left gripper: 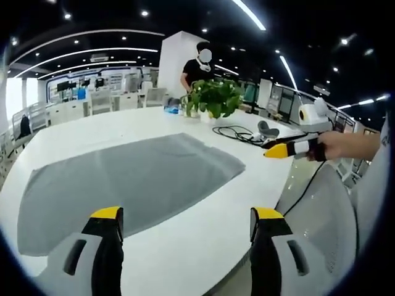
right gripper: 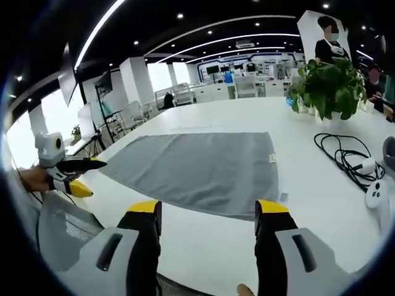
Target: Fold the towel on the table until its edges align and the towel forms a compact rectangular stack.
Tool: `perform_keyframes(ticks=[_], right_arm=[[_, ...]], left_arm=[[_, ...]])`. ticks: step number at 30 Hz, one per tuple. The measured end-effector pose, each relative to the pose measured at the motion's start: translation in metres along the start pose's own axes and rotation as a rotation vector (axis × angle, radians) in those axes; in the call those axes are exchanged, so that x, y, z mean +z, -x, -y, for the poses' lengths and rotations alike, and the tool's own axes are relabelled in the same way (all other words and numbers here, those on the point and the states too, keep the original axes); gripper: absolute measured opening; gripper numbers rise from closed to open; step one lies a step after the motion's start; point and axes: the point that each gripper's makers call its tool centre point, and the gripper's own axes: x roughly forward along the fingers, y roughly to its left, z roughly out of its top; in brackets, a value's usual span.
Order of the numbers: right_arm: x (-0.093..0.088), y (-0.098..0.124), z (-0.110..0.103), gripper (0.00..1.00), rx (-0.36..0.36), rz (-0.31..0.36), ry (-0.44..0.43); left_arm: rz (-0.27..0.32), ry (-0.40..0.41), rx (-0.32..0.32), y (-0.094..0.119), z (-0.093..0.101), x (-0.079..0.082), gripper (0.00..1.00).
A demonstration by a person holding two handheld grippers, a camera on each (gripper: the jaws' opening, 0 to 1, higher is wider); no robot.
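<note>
A grey towel (left gripper: 136,179) lies spread flat in a single layer on the white table (left gripper: 203,246). In the right gripper view the towel (right gripper: 203,163) has a small tag at its right edge. My left gripper (left gripper: 186,214) hovers over the table's near edge, jaws wide apart and holding nothing, just short of the towel. My right gripper (right gripper: 208,206) is likewise open and holding nothing near the towel's front edge. The right gripper (left gripper: 278,147) also shows in a hand off the table's right side. The left gripper (right gripper: 83,177) shows at the left, jaws apart.
A potted plant (left gripper: 216,98) (right gripper: 330,83) stands beyond the towel. A black cable (left gripper: 237,132) (right gripper: 339,154) and a white controller (right gripper: 376,194) lie beside it. A mesh chair (right gripper: 62,231) sits by the table edge. A person (left gripper: 197,68) stands at the back.
</note>
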Motion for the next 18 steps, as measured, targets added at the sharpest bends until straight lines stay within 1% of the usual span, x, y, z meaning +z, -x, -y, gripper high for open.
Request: perform_keyframes(ticks=[3, 6, 10, 14, 18], right_arm=[[0.006, 0.000, 0.007, 0.61, -0.004, 0.010, 0.003], [0.011, -0.001, 0.013, 0.61, -0.005, 0.014, 0.011], [0.016, -0.002, 0.021, 0.61, -0.006, 0.015, 0.023], [0.025, -0.003, 0.030, 0.60, -0.010, 0.038, 0.008], [0.032, -0.006, 0.038, 0.60, -0.012, 0.044, 0.021]], left_arm=[[0.002, -0.011, -0.014, -0.005, 0.005, 0.004, 0.86], [-0.007, -0.039, -0.037, -0.012, 0.013, 0.008, 0.86], [-0.004, -0.065, -0.056, -0.020, 0.022, 0.015, 0.86], [-0.027, -0.127, -0.070, -0.029, 0.031, 0.017, 0.86], [-0.019, -0.128, -0.097, -0.038, 0.040, 0.023, 0.86]])
